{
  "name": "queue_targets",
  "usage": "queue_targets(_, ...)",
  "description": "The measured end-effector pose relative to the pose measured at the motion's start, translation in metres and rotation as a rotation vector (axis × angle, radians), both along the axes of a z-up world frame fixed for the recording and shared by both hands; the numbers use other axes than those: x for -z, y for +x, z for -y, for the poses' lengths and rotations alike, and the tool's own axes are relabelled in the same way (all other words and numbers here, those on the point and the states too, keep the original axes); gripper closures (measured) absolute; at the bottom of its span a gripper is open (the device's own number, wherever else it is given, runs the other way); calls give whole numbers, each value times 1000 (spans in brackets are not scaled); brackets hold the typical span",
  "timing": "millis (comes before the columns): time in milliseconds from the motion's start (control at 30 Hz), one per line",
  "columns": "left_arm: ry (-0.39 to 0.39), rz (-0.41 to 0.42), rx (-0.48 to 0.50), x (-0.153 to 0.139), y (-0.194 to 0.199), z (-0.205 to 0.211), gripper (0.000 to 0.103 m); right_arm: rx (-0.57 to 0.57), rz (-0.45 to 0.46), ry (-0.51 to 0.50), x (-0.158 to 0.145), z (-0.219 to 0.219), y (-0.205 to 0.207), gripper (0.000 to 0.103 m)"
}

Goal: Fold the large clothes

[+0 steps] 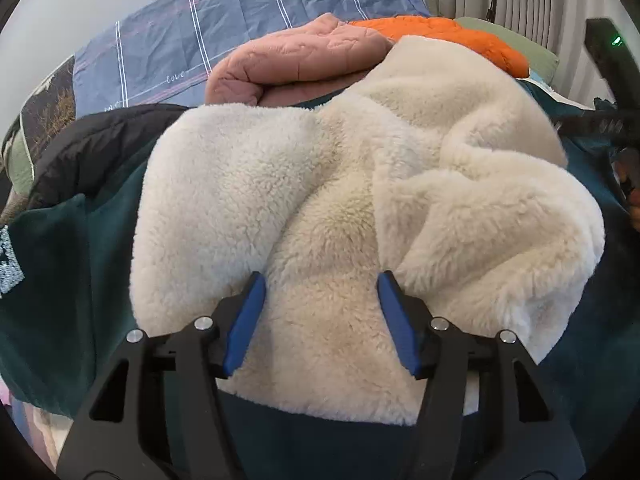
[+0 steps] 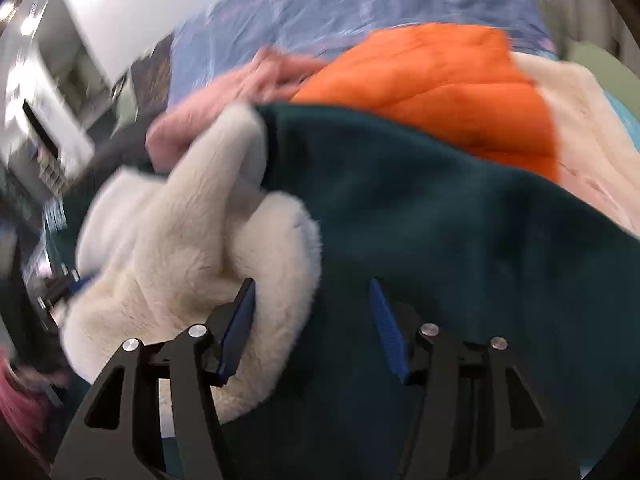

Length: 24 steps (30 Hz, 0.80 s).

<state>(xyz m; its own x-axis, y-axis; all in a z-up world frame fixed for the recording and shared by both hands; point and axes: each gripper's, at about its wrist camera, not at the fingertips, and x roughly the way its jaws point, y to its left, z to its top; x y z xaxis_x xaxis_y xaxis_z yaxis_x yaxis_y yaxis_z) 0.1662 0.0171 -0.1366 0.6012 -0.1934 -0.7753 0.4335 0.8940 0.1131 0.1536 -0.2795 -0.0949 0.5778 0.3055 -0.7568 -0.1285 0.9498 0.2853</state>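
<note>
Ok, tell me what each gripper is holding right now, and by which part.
Nothing is held. The left gripper is open over the cream fleece lining; the right gripper is open over the dark green garment.

Cream fleece lining (image 1: 360,208) sits inside a dark teal garment (image 2: 440,216). Behind lie an orange quilted jacket (image 2: 440,92), a pink quilted one (image 1: 296,64) and a blue striped sheet (image 1: 240,20)

both wrists close — sharing fleece (image 1: 340,200)

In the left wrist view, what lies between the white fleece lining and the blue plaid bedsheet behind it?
A rolled pink quilted garment lies between the white fleece lining and the blue plaid bedsheet; an orange quilted garment sits to its right. The left wrist view shows this.
</note>
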Motion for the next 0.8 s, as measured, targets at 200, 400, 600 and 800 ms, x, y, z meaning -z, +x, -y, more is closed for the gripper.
queue_targets(200,-107,60,-4,-35,-9,7,60,-140,236,-5,-68,-42,-42,57)
queue_targets(400,-61,33,-1,-10,0,18,58,-92,45,-222,19,-79,-14,78)
queue_targets(600,-89,7,-17,18,7,8,55,-141,128,-358,24,-92,-21,77)
queue_targets(800,-134,62,-36,-6,-12,4,56,-211,242,-140,-32,-97,-60,73)
